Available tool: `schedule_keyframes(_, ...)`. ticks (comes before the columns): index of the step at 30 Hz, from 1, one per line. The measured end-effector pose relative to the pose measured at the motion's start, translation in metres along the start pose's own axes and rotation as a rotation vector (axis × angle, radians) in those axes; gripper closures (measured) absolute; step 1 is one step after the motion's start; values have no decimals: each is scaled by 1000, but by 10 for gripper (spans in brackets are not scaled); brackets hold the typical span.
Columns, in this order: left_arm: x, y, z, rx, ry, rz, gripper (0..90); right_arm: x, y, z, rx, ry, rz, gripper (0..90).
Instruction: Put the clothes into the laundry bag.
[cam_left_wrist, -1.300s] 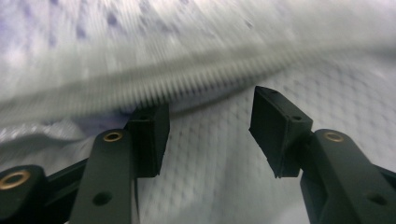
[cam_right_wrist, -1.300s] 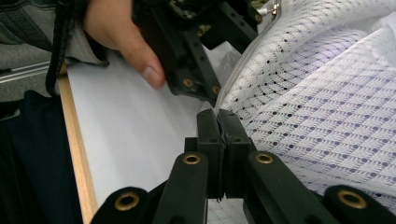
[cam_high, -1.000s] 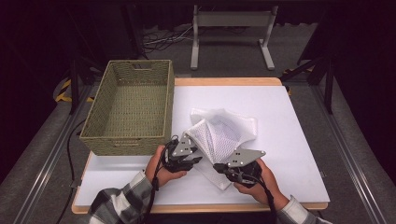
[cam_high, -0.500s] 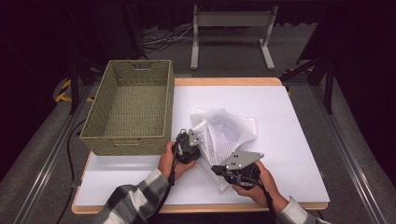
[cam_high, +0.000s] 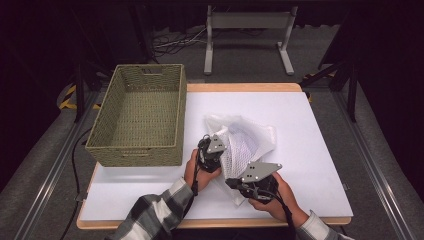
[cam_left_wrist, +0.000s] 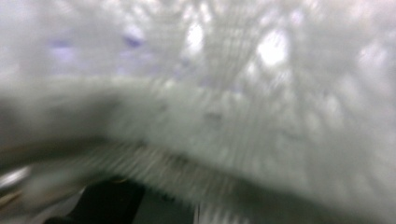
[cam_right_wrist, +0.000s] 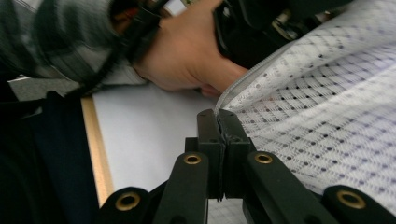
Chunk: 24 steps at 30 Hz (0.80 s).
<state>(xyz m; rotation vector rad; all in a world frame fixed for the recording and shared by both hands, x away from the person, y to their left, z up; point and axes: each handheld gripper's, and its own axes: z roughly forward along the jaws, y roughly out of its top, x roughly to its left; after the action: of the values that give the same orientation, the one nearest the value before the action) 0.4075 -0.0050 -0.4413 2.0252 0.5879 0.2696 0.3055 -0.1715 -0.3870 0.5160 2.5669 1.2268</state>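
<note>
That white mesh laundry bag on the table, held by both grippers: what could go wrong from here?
1. The right gripper pinches only the zipper edge of the white mesh laundry bag; a tug could pull it free.
2. The left gripper has just been closing on loose mesh, which might snag or tear.
3. The woven green basket stands close and could get bumped.

Basket (cam_high: 137, 120) blocks table's left; right side (cam_high: 310, 130) open past mesh bag (cam_high: 245, 142).

There's a green woven basket (cam_high: 139, 120) sitting on the left side of the white table (cam_high: 310, 135), nothing in it. Behind the table stands a grey metal stand (cam_high: 248, 37) on the floor.
</note>
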Motion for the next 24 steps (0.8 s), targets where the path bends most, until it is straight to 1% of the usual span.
schedule_keyframes(1,-2,1,3,14,12,11,891,1,0,0,1,7,-2,898)
schedule_keyframes(2,-3,2,6,23,15,14,890,2,1,0,2,10,-5,898)
schedule_keyframes(3,-2,2,10,28,23,0,890,3,1,0,3,13,-8,899)
schedule_keyframes(4,-1,3,14,53,61,-8,890,3,1,1,6,22,-11,900)
schedule_keyframes(5,0,3,17,67,76,-21,890,4,1,1,8,26,-15,900)
schedule_keyframes(6,2,3,20,63,86,-41,890,4,1,2,8,29,-15,900)
schedule_keyframes(7,2,4,19,60,88,-39,890,5,1,2,9,31,-15,900)
schedule_keyframes(8,2,5,20,51,78,-40,890,5,1,2,11,27,-16,900)
schedule_keyframes(10,4,5,20,40,63,-51,890,4,1,3,16,34,-12,900)
schedule_keyframes(12,4,4,20,50,70,-62,885,3,0,3,22,28,-8,899)
schedule_keyframes(13,5,4,19,57,73,-61,867,3,-1,4,27,18,-12,897)
schedule_keyframes(14,5,4,19,70,65,-52,847,3,-1,4,34,-4,-21,896)
schedule_keyframes(15,6,4,17,73,40,-40,807,2,-2,4,42,-15,-18,895)
schedule_keyframes(16,6,3,15,67,8,-39,782,0,-3,5,46,-18,-8,894)
schedule_keyframes(17,6,2,12,71,-13,-23,767,-2,-4,4,48,-23,0,892)
schedule_keyframes(19,5,0,5,89,-41,-2,718,-4,-5,3,47,-34,5,892)
schedule_keyframes(21,3,-2,-3,101,-38,14,638,-6,-5,1,43,-45,9,890)
schedule_keyframes(22,3,-4,-8,101,-44,20,621,-6,-5,0,43,-47,11,889)
schedule_keyframes(23,1,-6,-13,99,-41,29,597,-6,-5,-1,40,-50,11,888)
schedule_keyframes(24,-1,-8,-18,108,-31,45,546,-7,-4,-1,36,-49,11,889)
